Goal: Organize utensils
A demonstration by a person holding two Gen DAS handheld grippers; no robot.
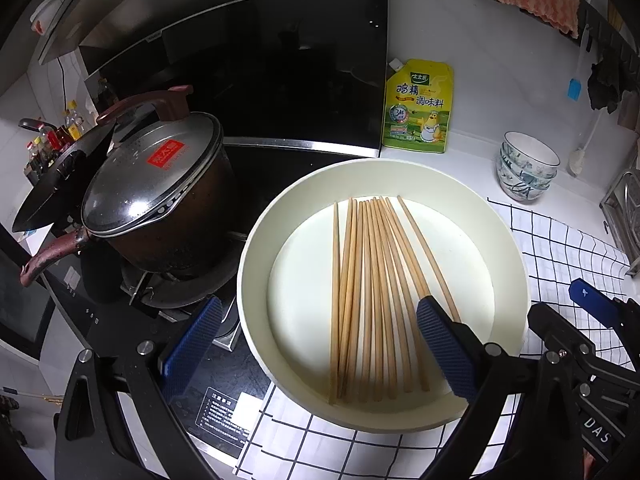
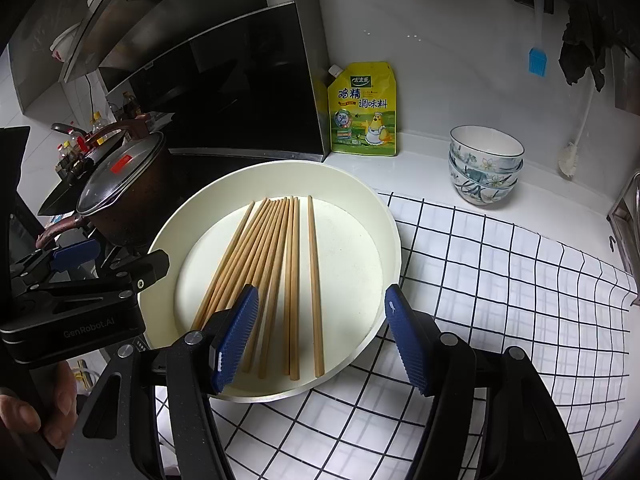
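A bundle of wooden chopsticks [image 1: 372, 300] is laid flat in a cream round tray [image 1: 516, 264], fanned out slightly, with one stick set apart from the rest on the side toward the checked cloth [image 2: 500, 280]. The tray is placed partly on that white grid-patterned cloth and partly over the edge of the black stove [image 1: 224, 400].

The left gripper [image 1: 320, 352] is held above the tray with jaws spread wide; nothing is pinched. One blue pad [image 1: 444, 344] is seen over the near ends of the chopsticks, the other over the stove edge outside the tray rim. Contact with the sticks cannot be confirmed.

The right gripper [image 2: 320, 336] is likewise held open and empty, its pads straddling the near right part of the tray; the lone stick and a few others are framed between them. The left pad [image 2: 236, 336] is seen over the bundle's near ends.

A lidded dark pot [image 1: 160, 208] is seen on the burner beside the tray. A yellow seasoning pouch [image 2: 364, 110] is propped against the wall, and stacked patterned bowls [image 2: 486, 164] are set on the counter beyond the cloth.
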